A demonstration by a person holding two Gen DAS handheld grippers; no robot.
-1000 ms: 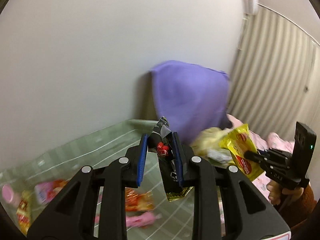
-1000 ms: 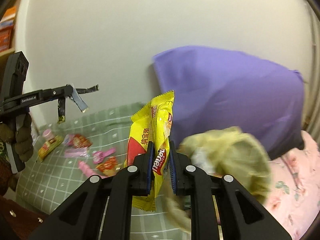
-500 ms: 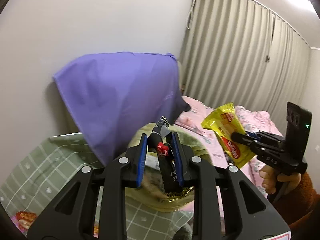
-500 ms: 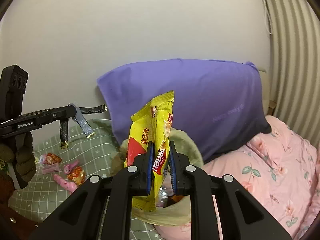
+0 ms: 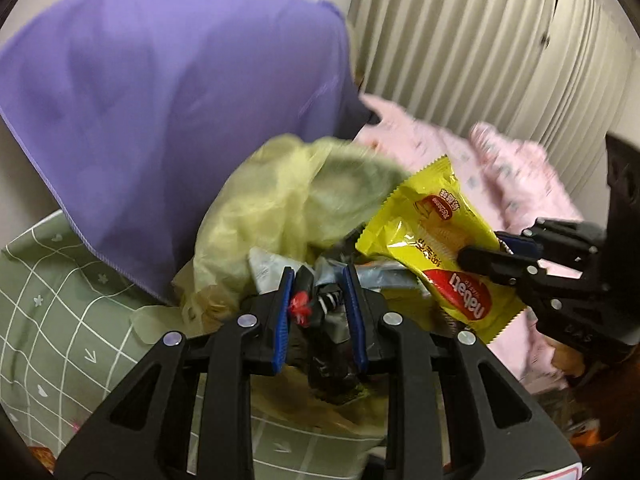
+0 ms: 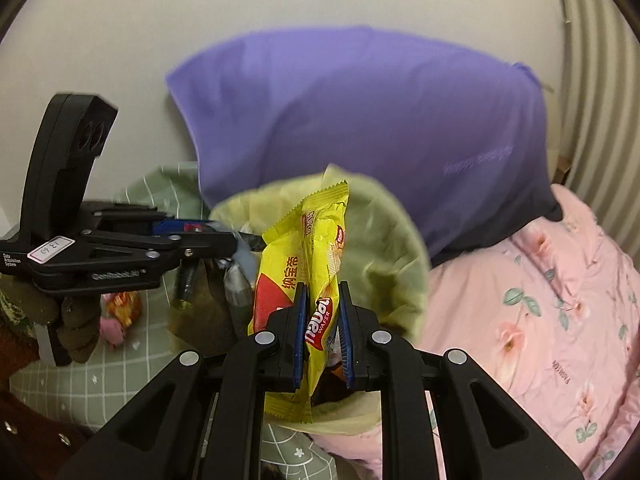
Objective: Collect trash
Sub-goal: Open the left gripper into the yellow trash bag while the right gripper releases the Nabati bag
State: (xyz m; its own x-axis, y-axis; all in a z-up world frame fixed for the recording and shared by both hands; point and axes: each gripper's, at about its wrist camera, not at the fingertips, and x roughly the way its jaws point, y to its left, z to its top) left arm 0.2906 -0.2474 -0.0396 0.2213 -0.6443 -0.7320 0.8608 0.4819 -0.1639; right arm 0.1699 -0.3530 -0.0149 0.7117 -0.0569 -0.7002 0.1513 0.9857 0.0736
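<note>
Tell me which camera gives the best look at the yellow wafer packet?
The left wrist view: the yellow wafer packet shows nearly its whole face, pinched in the right gripper beside the trash bag. The right wrist view shows it edge-on, folded, with jaws covering its lower part.

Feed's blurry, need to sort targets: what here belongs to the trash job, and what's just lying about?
Job:
- yellow wrapper, in right gripper
- dark wrapper, in left gripper
- trash bag, below both
- loose wrappers on green sheet

Lying about:
- purple pillow
- pink quilt
- curtain

yellow wrapper (image 6: 316, 276): "nabati WAFER" | left claw (image 6: 230, 245) body: "GenRobot.AI", "Data Acquisition System" | purple pillow (image 6: 360, 128): text unreadable
</note>
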